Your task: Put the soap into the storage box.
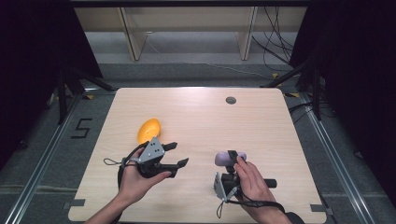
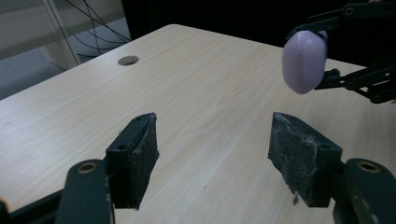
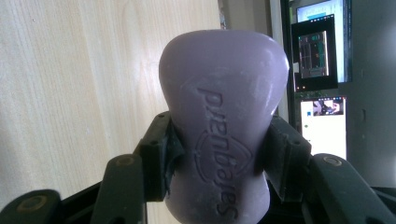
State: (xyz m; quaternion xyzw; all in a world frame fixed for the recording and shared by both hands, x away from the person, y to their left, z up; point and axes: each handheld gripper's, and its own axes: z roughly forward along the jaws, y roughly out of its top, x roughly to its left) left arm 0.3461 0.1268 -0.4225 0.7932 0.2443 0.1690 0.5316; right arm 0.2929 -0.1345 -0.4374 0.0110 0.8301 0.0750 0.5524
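Observation:
A pale purple bar of soap (image 3: 223, 126) with an embossed brand mark is clamped between the black jaws of my right gripper (image 3: 217, 161), which is shut on it. From above, the soap (image 1: 225, 158) hangs at the front right of the wooden table (image 1: 196, 112), with a hand around the right gripper (image 1: 232, 157). My left gripper (image 1: 176, 154) is open at the front left, pointing right, with nothing between its pads (image 2: 133, 156). The left gripper view has the soap (image 2: 304, 60) off to the upper right, held above the table. An orange, mango-like fruit (image 1: 149, 130) lies just behind the left gripper.
A round cable hole (image 1: 230, 100) sits in the table near its far edge. Wooden shelf legs (image 1: 133, 35) and cables (image 1: 275, 42) stand beyond the table. Monitors (image 3: 320, 79) show past the table's edge in the right gripper view.

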